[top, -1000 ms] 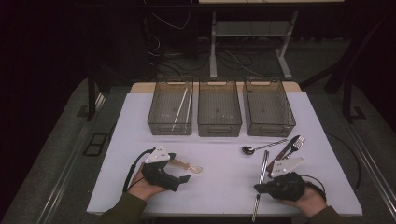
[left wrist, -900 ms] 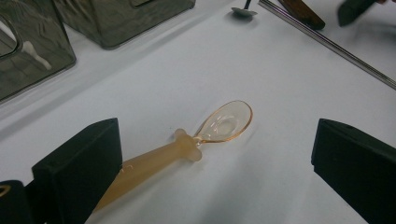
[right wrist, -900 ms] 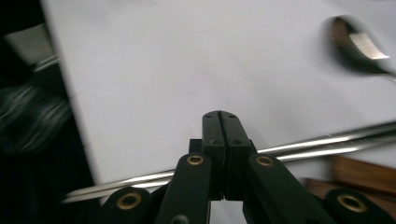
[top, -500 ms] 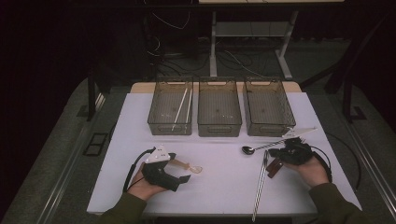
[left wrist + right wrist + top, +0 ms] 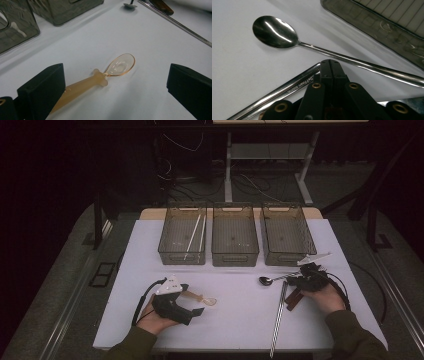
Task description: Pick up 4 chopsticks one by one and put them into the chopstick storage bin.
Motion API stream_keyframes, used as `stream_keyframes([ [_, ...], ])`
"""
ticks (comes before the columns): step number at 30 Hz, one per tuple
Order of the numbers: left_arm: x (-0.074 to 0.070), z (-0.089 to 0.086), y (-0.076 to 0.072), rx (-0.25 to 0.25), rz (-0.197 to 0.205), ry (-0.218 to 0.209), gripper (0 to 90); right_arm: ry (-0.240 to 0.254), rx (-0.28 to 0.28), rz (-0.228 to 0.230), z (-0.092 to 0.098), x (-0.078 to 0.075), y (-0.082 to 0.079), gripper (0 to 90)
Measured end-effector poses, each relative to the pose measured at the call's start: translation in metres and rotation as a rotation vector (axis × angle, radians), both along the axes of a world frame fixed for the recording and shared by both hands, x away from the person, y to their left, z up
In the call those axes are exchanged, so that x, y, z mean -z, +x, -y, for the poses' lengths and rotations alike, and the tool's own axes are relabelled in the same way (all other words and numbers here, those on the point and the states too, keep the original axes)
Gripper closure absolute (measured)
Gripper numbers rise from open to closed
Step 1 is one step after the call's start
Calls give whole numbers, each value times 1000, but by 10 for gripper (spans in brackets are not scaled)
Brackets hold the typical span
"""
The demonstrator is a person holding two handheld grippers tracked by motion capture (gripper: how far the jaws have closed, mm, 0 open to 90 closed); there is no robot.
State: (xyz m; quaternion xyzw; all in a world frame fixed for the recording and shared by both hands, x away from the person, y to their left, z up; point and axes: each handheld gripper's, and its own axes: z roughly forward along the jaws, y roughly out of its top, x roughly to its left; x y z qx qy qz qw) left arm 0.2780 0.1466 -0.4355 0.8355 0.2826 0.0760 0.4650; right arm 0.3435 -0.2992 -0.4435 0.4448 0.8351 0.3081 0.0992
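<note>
Steel is what my right gripper (image 5: pixel 300 281) is after: its jaws are clenched together with nothing between them, tip poised just above the metal chopsticks (image 5: pixel 287 91) and just beside the handle of the metal spoon (image 5: pixel 275 32), which lies on the white table (image 5: pixel 240 315) in front of the right bin (image 5: pixel 287 234). My left gripper (image 5: pixel 115 85) rests released, jaws wide, around the amber plastic spoon (image 5: pixel 120 65) lying flat between them. Sorting has barely begun, I judge: only the left bin (image 5: pixel 182 234) holds white chopsticks (image 5: pixel 192 236); the middle bin (image 5: pixel 235 234) looks empty. Both spoons, the steel pair and a brown-handled piece (image 5: pixel 294 297) remain on the table.
</note>
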Motion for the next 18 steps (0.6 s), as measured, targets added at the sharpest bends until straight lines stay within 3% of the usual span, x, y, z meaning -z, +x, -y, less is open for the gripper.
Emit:
stream_keyframes([
  [18,0,0,0,6,2,-1,5,29,-33,-2,-13,1,2,900],
])
